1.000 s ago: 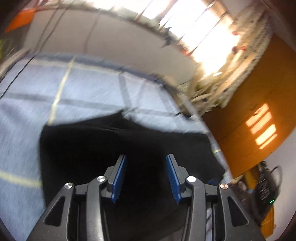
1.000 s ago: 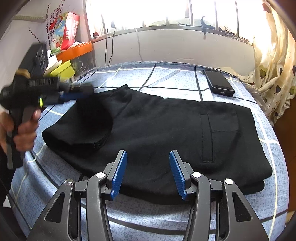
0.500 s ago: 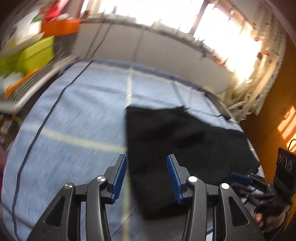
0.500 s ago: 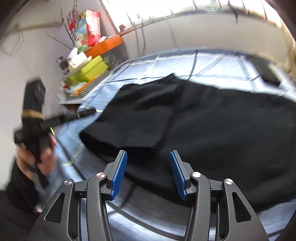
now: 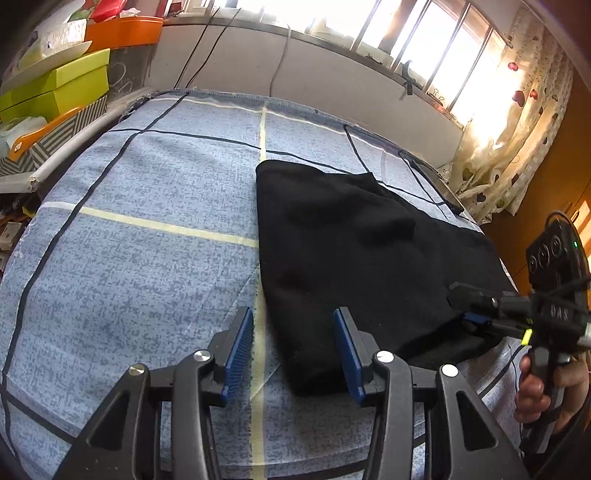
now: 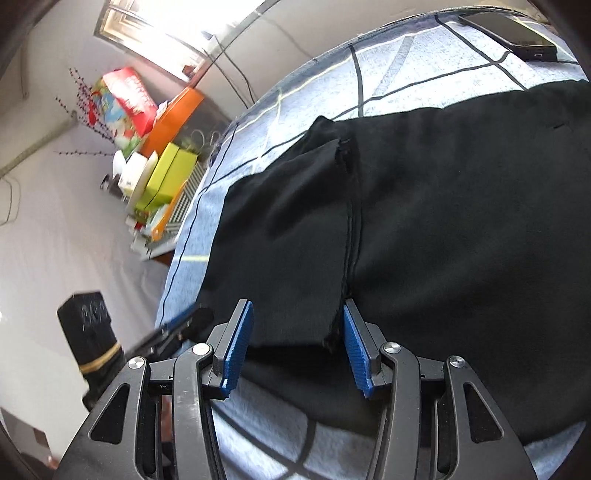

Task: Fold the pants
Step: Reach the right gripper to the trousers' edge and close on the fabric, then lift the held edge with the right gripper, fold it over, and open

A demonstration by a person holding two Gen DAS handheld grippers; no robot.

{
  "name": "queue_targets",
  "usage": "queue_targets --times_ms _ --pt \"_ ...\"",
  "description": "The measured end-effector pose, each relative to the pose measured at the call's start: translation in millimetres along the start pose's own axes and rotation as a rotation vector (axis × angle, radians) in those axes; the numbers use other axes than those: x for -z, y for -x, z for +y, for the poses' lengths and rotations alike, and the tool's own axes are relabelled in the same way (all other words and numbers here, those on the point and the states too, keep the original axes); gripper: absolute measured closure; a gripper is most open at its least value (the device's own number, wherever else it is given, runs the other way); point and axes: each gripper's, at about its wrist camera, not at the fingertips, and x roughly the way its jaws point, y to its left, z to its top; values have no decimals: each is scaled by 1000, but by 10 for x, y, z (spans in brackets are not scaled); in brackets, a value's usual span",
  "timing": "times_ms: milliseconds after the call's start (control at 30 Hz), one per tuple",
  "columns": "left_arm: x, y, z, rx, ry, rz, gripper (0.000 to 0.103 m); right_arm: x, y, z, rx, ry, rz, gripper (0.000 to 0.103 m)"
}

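Note:
Black pants (image 5: 362, 251) lie folded on the blue checked bedsheet (image 5: 147, 229). In the left wrist view my left gripper (image 5: 293, 332) hovers open over the pants' near left corner, and that edge runs between its fingers without touching the pads. My right gripper (image 5: 465, 306), held by a hand (image 5: 535, 387), reaches in over the near right edge. In the right wrist view my right gripper (image 6: 297, 328) stands open over the folded-back leg end of the pants (image 6: 443, 221). Its hem lies between the fingers, not pinched. My left gripper (image 6: 177, 325) shows at the left.
A black phone (image 6: 513, 29) lies on the sheet beyond the pants. Green and orange boxes (image 5: 55, 88) crowd a shelf by the bed's left side. Cables (image 5: 369, 155) cross the far sheet. Curtains (image 5: 517, 129) hang at the far right.
The left gripper has swung from above the pants to their left edge and lower. The right gripper has rolled and shifted left toward the folded leg end. Both stayed open.

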Motion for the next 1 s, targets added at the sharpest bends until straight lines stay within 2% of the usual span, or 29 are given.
queue_targets --times_ms 33,67,133,233,333,433,533,800,933,1000 --pt "2 -1 -1 -1 -3 -2 55 -17 -12 3 5 4 -3 69" --pt "1 -1 0 -1 -5 -4 55 -23 -60 7 23 6 0 95" --pt "4 -4 -2 -2 -7 -7 55 -25 -87 -42 16 -8 1 96" --pt "14 3 -12 -3 -15 -8 55 37 53 -36 -9 -7 -52 97" --pt "23 17 -24 12 -18 -5 53 131 200 -37 4 -9 -103 97" --pt "31 18 -61 7 -35 0 53 210 134 -131 35 -18 -78 96" --pt "12 48 -86 -9 -32 5 53 201 177 -164 11 -29 -86 96" --pt "-114 143 -280 12 -62 -46 53 183 352 -51 91 72 -147 94" --pt "-174 -28 -449 32 -125 -29 53 31 379 30 106 124 -189 94" --pt "-150 -201 -500 22 -147 31 53 -106 326 96 107 170 -191 95"
